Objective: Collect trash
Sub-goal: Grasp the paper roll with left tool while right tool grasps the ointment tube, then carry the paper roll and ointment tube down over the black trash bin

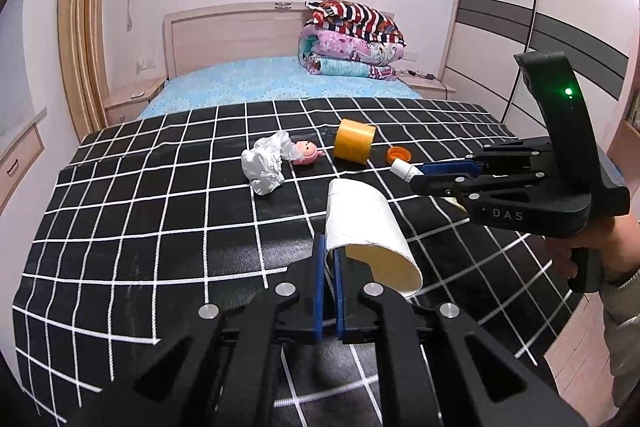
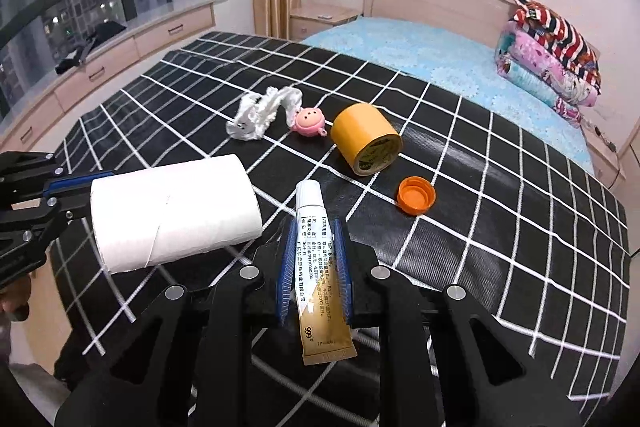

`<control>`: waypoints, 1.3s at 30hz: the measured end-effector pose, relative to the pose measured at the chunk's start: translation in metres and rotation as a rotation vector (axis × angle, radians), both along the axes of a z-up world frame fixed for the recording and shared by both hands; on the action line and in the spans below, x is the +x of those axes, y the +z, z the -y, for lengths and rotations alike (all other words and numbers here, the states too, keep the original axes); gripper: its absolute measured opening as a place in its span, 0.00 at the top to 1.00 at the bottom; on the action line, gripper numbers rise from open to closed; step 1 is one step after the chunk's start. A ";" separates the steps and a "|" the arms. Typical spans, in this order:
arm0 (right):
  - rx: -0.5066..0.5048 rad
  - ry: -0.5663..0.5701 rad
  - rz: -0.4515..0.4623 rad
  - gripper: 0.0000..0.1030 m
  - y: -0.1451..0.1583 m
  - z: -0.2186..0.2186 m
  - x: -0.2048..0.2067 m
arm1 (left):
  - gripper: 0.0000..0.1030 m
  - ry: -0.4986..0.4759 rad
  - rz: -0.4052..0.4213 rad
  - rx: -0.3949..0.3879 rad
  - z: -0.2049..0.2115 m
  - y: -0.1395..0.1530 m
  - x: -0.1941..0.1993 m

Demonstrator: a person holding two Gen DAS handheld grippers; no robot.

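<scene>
Paper roll: wall pinched in my left gripper, above the checked bench. Ointment tube: clamped in my right gripper. Crumpled tissue, orange cap uncollected. Risk: thin cardboard could buckle and slip out.

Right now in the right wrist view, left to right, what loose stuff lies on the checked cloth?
Crumpled white tissue → pink round toy head → yellow tape roll → orange plastic bottle cap.
</scene>
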State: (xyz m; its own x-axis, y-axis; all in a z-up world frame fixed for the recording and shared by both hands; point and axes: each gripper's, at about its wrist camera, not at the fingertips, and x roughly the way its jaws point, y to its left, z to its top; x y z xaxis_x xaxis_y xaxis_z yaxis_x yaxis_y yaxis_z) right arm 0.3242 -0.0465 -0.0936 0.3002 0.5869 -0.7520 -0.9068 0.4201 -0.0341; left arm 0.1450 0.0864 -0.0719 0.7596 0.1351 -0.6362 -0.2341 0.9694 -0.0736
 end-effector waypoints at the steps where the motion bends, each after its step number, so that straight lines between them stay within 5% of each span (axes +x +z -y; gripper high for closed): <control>1: 0.008 -0.001 0.004 0.81 0.004 0.004 -0.005 | 0.96 -0.002 0.005 0.003 0.002 0.003 -0.004; 19: 0.088 -0.012 0.046 0.81 0.037 0.061 -0.075 | 0.96 -0.052 0.044 0.054 0.049 0.028 -0.072; 39: 0.156 -0.018 -0.049 0.81 0.015 0.115 -0.158 | 0.96 -0.158 -0.049 0.039 0.094 -0.006 -0.136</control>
